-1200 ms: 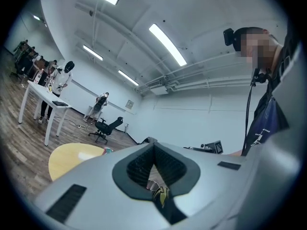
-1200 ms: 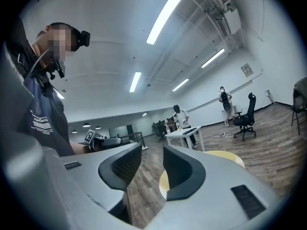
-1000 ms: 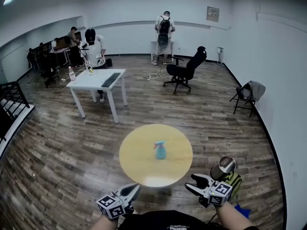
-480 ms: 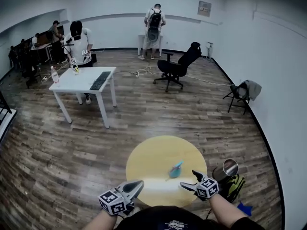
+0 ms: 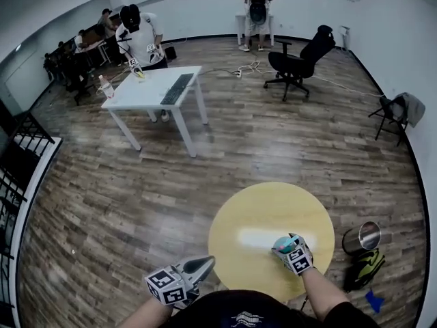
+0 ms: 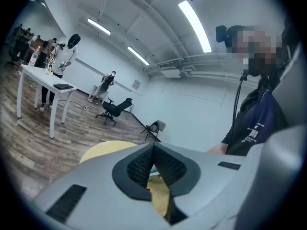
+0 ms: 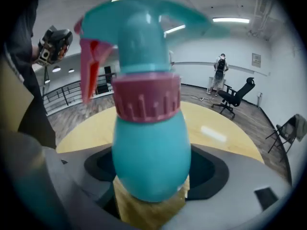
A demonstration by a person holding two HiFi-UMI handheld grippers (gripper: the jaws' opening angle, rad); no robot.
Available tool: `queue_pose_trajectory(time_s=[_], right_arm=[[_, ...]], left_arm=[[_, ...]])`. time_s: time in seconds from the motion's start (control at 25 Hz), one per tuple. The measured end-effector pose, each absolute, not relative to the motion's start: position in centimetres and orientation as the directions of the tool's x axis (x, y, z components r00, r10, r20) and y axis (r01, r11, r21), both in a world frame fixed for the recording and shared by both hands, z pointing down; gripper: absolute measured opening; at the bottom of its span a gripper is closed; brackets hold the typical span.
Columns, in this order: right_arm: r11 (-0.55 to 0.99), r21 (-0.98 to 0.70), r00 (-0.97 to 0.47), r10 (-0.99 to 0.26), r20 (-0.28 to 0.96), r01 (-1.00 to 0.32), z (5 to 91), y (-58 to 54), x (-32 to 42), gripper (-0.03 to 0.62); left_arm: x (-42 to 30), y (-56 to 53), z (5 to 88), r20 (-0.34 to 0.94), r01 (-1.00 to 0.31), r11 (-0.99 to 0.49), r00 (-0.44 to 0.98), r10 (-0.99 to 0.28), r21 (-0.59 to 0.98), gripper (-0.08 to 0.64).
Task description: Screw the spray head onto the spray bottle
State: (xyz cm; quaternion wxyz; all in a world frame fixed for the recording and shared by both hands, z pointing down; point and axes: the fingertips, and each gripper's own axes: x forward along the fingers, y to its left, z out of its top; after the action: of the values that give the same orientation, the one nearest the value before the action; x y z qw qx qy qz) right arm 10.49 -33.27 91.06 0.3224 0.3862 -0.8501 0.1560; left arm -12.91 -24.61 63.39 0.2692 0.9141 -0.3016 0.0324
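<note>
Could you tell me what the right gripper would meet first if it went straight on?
Most likely the spray bottle, which stands between the jaws of the right gripper; they have just been opening and do not seem to press it.

Logged round yellow table (image 5: 252, 210) on wood-plank floor (image 5: 123, 197). Noted metal bin (image 5: 362, 238) just beside table's right edge, green-black bag (image 5: 365, 268) next to bin. Found white rectangular table (image 5: 147, 94) farther back, bearing keyboard (image 5: 177, 88) and clear bottle (image 5: 104, 86) at corner, with person (image 5: 140, 38) standing at far side. Saw second person with backpack (image 5: 257, 2) facing back wall. Marked black office chair (image 5: 300, 57) near cables (image 5: 239, 69) on floor, folding chair (image 5: 397, 111) draped with grey garment by right wall, black railing (image 5: 20, 156) at left.
</note>
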Motion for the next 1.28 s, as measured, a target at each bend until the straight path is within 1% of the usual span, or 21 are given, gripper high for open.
queue_pose_trajectory(time_s=[0.04, 0.12, 0.2, 0.28, 0.36, 0.44, 0.48, 0.52, 0.56, 0.6, 0.64, 0.68, 0.8, 0.84, 0.88, 0.92, 1.0, 1.12, 1.2, 1.28], right_arm=[[0.671, -0.027, -0.514, -0.541, 0.666, -0.741, 91.4, -34.0, 10.1, 0.426], [0.714, -0.095, -0.59, -0.487, 0.643, -0.694, 90.1, -34.7, 9.2, 0.408], [0.766, -0.162, -0.694, -0.445, 0.566, -0.623, 85.0, -34.3, 8.4, 0.407], [0.83, -0.217, -0.808, -0.384, 0.448, -0.515, 76.9, -32.9, 7.9, 0.407], [0.896, -0.24, -0.894, -0.278, 0.352, -0.373, 68.6, -30.4, 8.2, 0.407], [0.948, -0.22, -0.935, -0.151, 0.32, -0.229, 61.9, -27.1, 9.0, 0.407], [0.964, -0.207, -0.943, -0.096, 0.32, -0.168, 59.4, -25.4, 9.4, 0.407], [0.974, -0.194, -0.944, -0.051, 0.326, -0.119, 57.5, -23.7, 9.7, 0.407], [0.981, -0.178, -0.941, -0.013, 0.338, -0.078, 56.1, -22.1, 9.7, 0.407], [0.987, -0.156, -0.934, 0.015, 0.357, -0.044, 55.1, -20.6, 9.5, 0.407], [0.992, -0.126, -0.922, 0.031, 0.386, -0.02, 54.6, -19.5, 9.0, 0.407], [0.996, -0.091, -0.906, 0.03, 0.421, -0.009, 54.3, -18.7, 8.3, 0.407], [0.999, -0.023, -0.858, -0.013, 0.513, -0.029, 54.6, -18.4, 5.9, 0.407], [0.999, -0.021, -0.85, -0.02, 0.526, -0.036, 54.6, -18.2, 5.1, 0.407], [0.999, -0.022, -0.846, -0.024, 0.533, -0.042, 54.6, -17.9, 4.2, 0.408], [0.998, -0.019, -0.843, -0.033, 0.536, -0.051, 54.6, -17.8, 3.5, 0.407], [0.995, -0.004, -0.84, -0.082, 0.537, -0.099, 54.5, -18.3, 2.5, 0.405], [0.976, -0.009, -0.827, -0.178, 0.533, -0.216, 54.1, -19.8, 2.0, 0.4], [0.951, -0.068, -0.829, -0.227, 0.511, -0.303, 53.6, -20.9, 1.9, 0.399], [0.914, -0.165, -0.843, -0.257, 0.473, -0.371, 52.8, -21.9, 1.6, 0.399]], left_arm=[[-12.4, -24.7, 63.6, 0.246, -0.588, -0.658, 0.803, -0.542, 0.471, 0.029], [-10.7, -24.5, 63.5, 0.275, -0.623, -0.63, 0.777, -0.566, 0.464, 0.029], [-8.0, -24.5, 62.6, 0.268, -0.635, -0.63, 0.767, -0.583, 0.447, 0.029], [-5.0, -25.0, 60.6, 0.233, -0.619, -0.676, 0.782, -0.579, 0.4, 0.029], [-1.7, -25.5, 57.0, 0.174, -0.559, -0.758, 0.828, -0.533, 0.337, 0.029], [1.8, -25.1, 52.7, 0.121, -0.447, -0.853, 0.895, -0.43, 0.269, 0.031], [3.6, -24.7, 50.7, 0.117, -0.385, -0.894, 0.923, -0.367, 0.23, 0.032], [5.4, -24.2, 49.3, 0.136, -0.327, -0.927, 0.942, -0.306, 0.185, 0.075], [7.1, -23.8, 48.6, 0.175, -0.273, -0.953, 0.953, -0.248, 0.135, 0.157], [8.6, -23.2, 48.3, 0.219, -0.215, -0.973, 0.957, -0.191, 0.089, 0.191], [9.9, -22.5, 48.2, 0.253, -0.151, -0.987, 0.958, -0.132, 0.06, 0.24], [10.9, -21.7, 48.0, 0.267, -0.084, -0.995, 0.961, -0.068, 0.053, 0.262], [12.0, -19.0, 46.8, 0.256, 0.094, -0.993, 0.96, 0.11, 0.074, 0.267], [12.0, -18.3, 46.7, 0.265, 0.126, -0.99, 0.954, 0.139, 0.068, 0.228], [11.8, -17.8, 46.7, 0.275, 0.141, -0.988, 0.95, 0.151, 0.055, 0.212], [11.6, -17.6, 46.7, 0.278, 0.144, -0.989, 0.949, 0.149, 0.037, 0.227], [11.1, -17.7, 46.4, 0.257, 0.113, -0.994, 0.96, 0.109, 0.001, 0.216], [10.3, -18.8, 45.5, 0.189, 0.0, -1.0, 0.982, 0.0, -0.001, 0.192], [9.7, -19.8, 44.6, 0.127, -0.098, -0.995, 0.988, -0.093, 0.034, 0.183], [8.9, -20.8, 43.8, 0.065, -0.222, -0.973, 0.974, -0.217, 0.069, 0.179]])
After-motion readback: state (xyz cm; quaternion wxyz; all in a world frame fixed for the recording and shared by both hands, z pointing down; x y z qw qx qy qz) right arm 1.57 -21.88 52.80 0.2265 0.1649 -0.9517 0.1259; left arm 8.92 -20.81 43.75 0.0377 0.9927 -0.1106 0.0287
